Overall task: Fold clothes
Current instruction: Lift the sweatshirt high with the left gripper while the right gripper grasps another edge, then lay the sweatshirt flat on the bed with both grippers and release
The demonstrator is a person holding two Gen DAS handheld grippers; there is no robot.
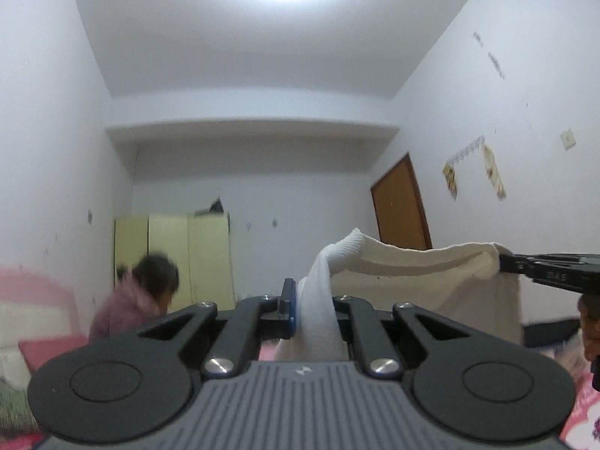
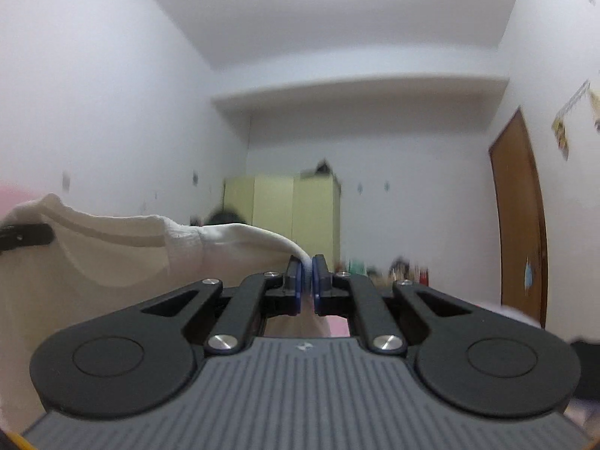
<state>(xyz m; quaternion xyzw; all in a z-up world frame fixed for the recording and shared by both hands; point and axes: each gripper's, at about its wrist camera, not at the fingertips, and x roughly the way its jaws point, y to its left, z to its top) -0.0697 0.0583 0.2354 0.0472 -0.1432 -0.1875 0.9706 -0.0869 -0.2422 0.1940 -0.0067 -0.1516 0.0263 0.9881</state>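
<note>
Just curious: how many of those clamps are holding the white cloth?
2. The left gripper pinches one end of the cloth; the right gripper pinches the other end.

White walls (image 1: pixel 292 195), yellow wardrobe (image 1: pixel 172 255), brown door (image 1: pixel 399 206)

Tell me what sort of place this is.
Most likely a bedroom in a home. A pale yellow wardrobe stands against the far wall, a brown wooden door is on the right, and pink bedding lies at the left. Both tongs hold up a cream garment.
</note>
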